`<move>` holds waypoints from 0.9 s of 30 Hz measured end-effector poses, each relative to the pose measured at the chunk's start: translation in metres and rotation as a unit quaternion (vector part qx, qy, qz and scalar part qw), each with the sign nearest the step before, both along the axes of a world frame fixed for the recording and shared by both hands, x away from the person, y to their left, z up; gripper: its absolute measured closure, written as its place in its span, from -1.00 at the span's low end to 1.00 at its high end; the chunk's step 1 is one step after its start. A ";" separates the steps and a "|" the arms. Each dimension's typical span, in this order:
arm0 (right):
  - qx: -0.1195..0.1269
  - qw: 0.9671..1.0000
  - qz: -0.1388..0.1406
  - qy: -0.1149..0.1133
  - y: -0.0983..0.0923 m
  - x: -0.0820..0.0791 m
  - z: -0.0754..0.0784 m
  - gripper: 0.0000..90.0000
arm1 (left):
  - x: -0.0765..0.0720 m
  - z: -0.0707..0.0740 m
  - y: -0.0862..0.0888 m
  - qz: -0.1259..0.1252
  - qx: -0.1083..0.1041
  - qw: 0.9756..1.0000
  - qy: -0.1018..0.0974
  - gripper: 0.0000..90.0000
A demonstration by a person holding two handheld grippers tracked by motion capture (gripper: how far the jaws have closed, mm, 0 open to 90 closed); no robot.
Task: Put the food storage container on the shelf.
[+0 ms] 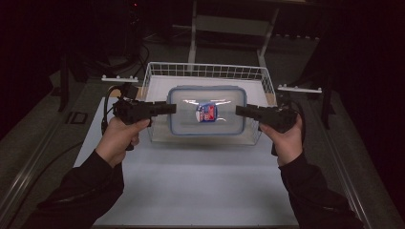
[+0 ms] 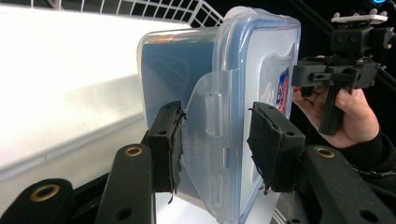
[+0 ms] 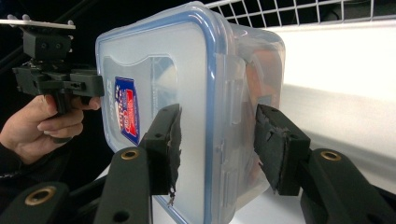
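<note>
I have the lidded plastic container (image 1: 207,111) pinched by 2 grippers, left gripper (image 1: 168,108) at 9 o'clock, right gripper (image 1: 242,110) at 3 o'clock; it is probably stiff, light and slick (clasps give the best purchase).

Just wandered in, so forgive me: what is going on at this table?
A person holds a lidded plastic box between two hand-held tongs, the left tongs and the right tongs, each clamped on one end. The box hangs above a white wire basket on the table.

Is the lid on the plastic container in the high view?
Yes, the blue-rimmed lid sits on the container, between both tools above the wire basket.
</note>
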State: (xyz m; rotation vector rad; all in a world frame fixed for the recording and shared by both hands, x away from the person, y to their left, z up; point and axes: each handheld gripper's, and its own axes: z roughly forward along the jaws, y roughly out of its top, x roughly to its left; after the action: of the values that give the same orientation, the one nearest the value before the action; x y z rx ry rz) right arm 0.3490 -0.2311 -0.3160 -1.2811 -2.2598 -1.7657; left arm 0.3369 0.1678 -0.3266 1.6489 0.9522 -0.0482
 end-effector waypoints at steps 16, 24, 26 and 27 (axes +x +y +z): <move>0.003 1.000 -0.022 0.013 -0.005 0.040 0.005 0.15 | 0.049 0.006 -0.009 0.013 0.009 1.000 0.011 0.21; 0.013 0.999 -0.028 0.029 -0.006 0.055 0.003 0.15 | 0.060 0.006 -0.009 0.021 0.002 1.000 0.016 0.21; 0.018 0.999 -0.028 0.035 -0.006 0.058 0.003 0.15 | 0.063 0.008 -0.010 0.024 0.001 1.000 0.017 0.21; 0.019 0.999 -0.032 0.033 -0.007 0.060 0.003 0.15 | 0.065 0.009 -0.010 0.024 0.005 1.000 0.013 0.21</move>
State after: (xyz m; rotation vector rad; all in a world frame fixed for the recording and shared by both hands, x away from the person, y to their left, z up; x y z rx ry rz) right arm 0.4094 -0.2376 -0.3132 -1.3967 -2.1654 -1.7492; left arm 0.4017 0.1573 -0.3179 1.6378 1.0135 -0.0319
